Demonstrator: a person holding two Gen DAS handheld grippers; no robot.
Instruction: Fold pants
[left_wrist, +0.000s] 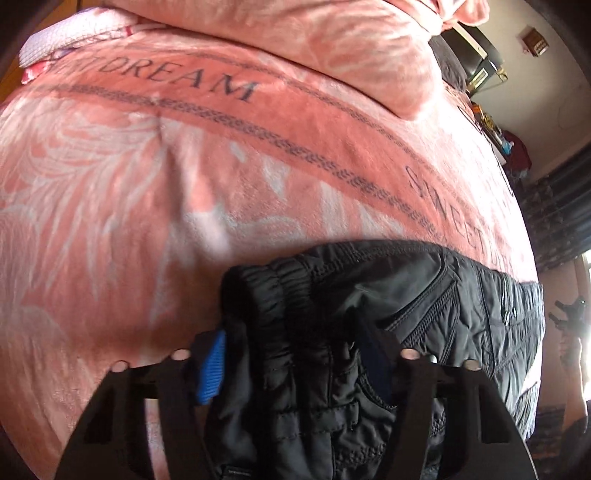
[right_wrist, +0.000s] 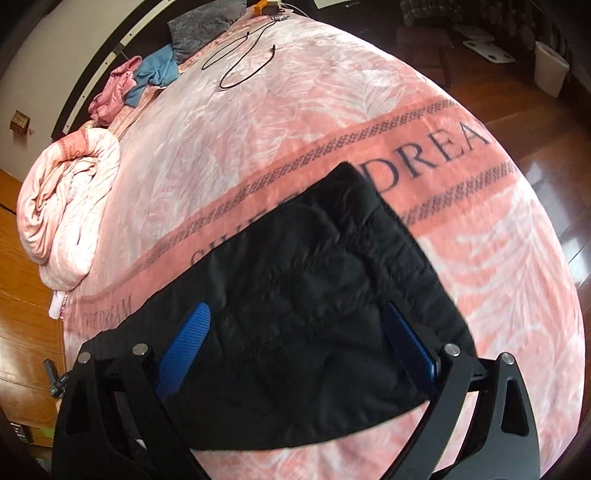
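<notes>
Bunched between the left gripper (left_wrist: 295, 354) fingers sits the elastic waistband of the black pants (right_wrist: 306, 295) — pinched to carry a fold; the right gripper (right_wrist: 295, 339), spread wide, hovers over fabric lying on the pink blanket (right_wrist: 258, 147).

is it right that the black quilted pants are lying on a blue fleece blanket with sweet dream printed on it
Not quite: the fleece blanket is pink with a pale leaf pattern, not blue. The black quilted pants do lie on it, and the SWEET DREAM lettering is printed along its darker pink band. The right wrist view shows this most clearly.
</notes>
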